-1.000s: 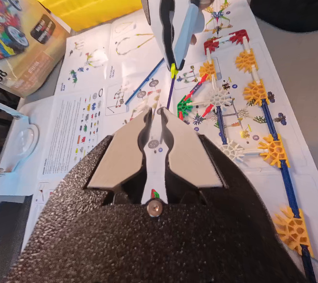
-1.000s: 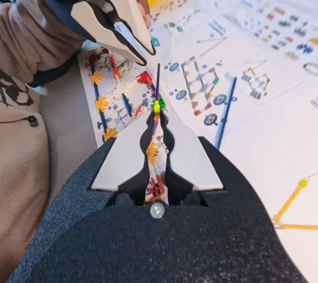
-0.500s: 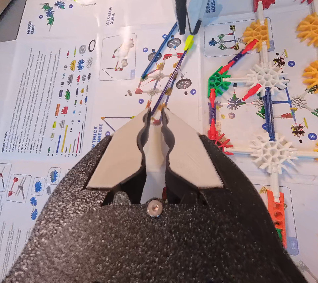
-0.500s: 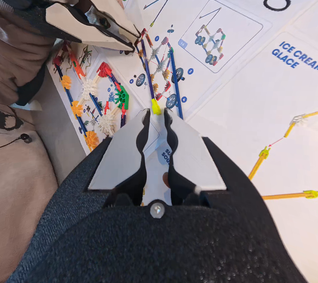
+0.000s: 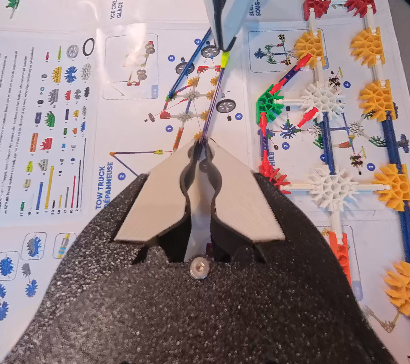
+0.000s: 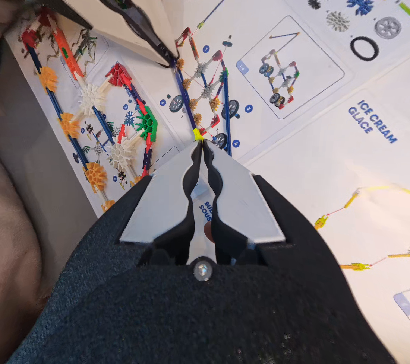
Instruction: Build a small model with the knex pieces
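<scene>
Purple and thin, one rod spans both tongs, its long axis running straight from the left gripper, pinched closed on its bare end, to the right gripper, clamped tight on its single yellow-green connector. It lies low over the instruction sheet, beside one loose blue rod and one built frame.

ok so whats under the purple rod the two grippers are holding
The purple rod spans over the white instruction sheet, crossing a printed wheeled-frame diagram. The sheet hides whatever surface lies beneath it.
</scene>
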Demonstrator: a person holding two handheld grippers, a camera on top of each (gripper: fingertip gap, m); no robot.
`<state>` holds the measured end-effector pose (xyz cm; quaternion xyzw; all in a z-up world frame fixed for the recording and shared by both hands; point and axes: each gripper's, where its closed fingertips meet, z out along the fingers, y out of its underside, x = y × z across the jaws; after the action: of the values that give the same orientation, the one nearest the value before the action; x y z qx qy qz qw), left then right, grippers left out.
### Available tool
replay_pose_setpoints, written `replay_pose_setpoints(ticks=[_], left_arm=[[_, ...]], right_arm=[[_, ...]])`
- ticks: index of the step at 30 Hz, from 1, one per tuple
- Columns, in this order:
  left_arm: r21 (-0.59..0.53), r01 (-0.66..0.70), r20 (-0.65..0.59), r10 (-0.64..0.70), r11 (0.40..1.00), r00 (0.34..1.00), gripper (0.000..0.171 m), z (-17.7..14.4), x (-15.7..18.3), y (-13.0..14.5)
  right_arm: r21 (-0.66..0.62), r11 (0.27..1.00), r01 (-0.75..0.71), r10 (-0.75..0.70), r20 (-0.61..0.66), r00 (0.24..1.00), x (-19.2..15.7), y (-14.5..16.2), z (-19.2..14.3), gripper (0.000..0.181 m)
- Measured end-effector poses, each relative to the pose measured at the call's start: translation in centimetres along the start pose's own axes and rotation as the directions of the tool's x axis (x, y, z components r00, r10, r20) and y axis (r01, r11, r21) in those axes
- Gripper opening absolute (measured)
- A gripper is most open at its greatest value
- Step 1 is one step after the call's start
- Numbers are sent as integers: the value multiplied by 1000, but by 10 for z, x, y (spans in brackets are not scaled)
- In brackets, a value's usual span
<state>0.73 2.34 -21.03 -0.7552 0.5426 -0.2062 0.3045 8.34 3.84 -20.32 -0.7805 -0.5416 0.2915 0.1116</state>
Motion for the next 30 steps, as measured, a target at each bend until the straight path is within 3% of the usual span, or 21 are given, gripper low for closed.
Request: replay_pose_setpoints(ticks=[5, 9, 13, 30], left_arm=[[24, 129, -54, -127, 991, 990, 5, -5, 0, -1], [70, 200, -58, -197, 977, 979, 9, -12, -8, -4], [69, 189, -44, -186, 980, 982, 9, -15, -10, -3], [-4, 104, -18, -104, 995, 994, 6, -8, -4, 8]], right_arm=[[25, 997, -68, 67, 34, 997, 14, -6, 2, 3], [127, 978, 167, -160, -69, 985, 9, -27, -8, 9], [41, 930, 366, -355, -163, 921, 6, -20, -5, 2], [-180, 916, 359, -382, -112, 917, 4, -13, 11, 0]])
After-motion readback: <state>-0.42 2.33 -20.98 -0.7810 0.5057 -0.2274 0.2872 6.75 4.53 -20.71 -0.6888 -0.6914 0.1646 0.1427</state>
